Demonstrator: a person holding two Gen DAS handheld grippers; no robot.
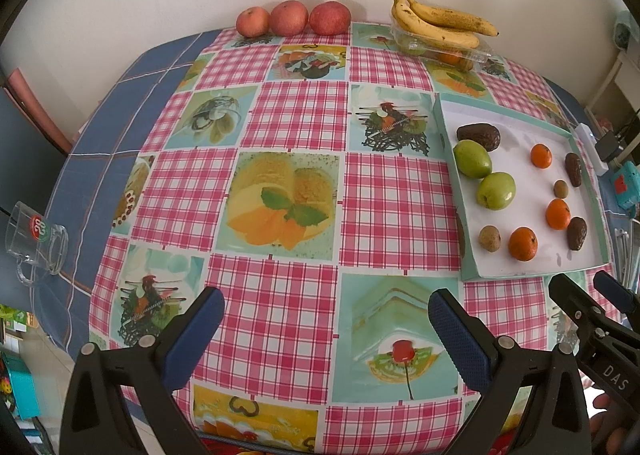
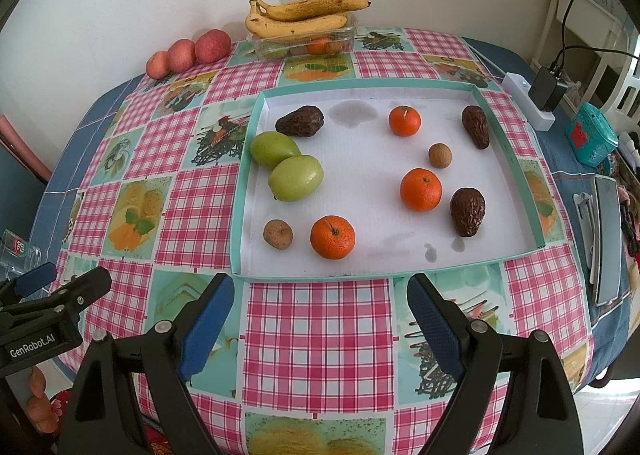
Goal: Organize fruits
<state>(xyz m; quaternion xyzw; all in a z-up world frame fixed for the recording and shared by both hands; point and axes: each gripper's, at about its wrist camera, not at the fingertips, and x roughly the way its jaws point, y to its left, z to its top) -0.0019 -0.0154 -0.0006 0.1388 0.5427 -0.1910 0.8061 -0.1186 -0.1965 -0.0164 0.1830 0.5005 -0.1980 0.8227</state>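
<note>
A shallow white tray with a teal rim (image 2: 384, 277) (image 1: 532, 275) holds three oranges (image 2: 332, 237), two green fruits (image 2: 296, 177) (image 1: 495, 190), three dark avocados (image 2: 467, 212) and two small brown fruits (image 2: 277, 234). Three red apples (image 1: 289, 18) (image 2: 188, 53) line the far wall. Bananas (image 1: 440, 21) (image 2: 300, 13) lie on a clear plastic box (image 2: 264, 46). My right gripper (image 2: 320, 303) stands open just in front of the tray's near rim. My left gripper (image 1: 326, 319) is open over the checked cloth, left of the tray. Each gripper is empty.
A glass mug (image 1: 34, 243) lies at the table's left edge. Right of the tray are a white charger block (image 2: 528, 103), a teal box (image 2: 592, 139) and a phone (image 2: 608, 239). The checked tablecloth (image 1: 280, 175) stretches left of the tray.
</note>
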